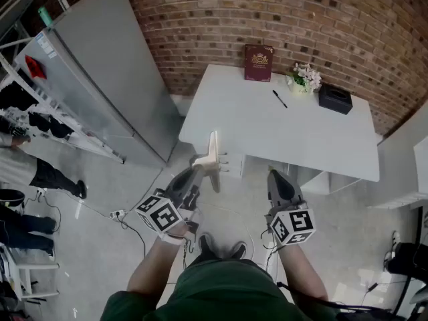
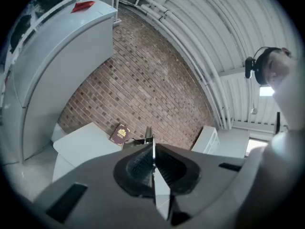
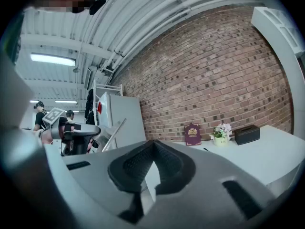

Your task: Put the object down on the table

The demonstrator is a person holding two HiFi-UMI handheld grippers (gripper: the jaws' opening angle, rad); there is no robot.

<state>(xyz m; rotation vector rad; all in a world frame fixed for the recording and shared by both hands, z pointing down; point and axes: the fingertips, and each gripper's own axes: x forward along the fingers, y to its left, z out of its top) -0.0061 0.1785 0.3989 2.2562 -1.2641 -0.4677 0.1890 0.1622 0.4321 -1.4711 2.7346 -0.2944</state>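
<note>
1. Currently, in the head view, the left gripper (image 1: 199, 168) is clamped on the lower end of a thin, pale, bracket-like object (image 1: 214, 154). The object is up in the air, just short of the near edge of the white surface (image 1: 301, 136). The right gripper (image 1: 276, 176) hangs beside it, clear of the object.
2. Left gripper view: the jaws are closed on the object's flat blade, which shows edge-on between the pads. It looks stiff, light and smooth, so a pinch at one end may let it pivot or slip. A hold nearer its middle would probably be steadier.
3. Right gripper view: the jaws are together with nothing between them. The surface lies ahead, with a red book (image 3: 192, 134) at its back edge.
</note>
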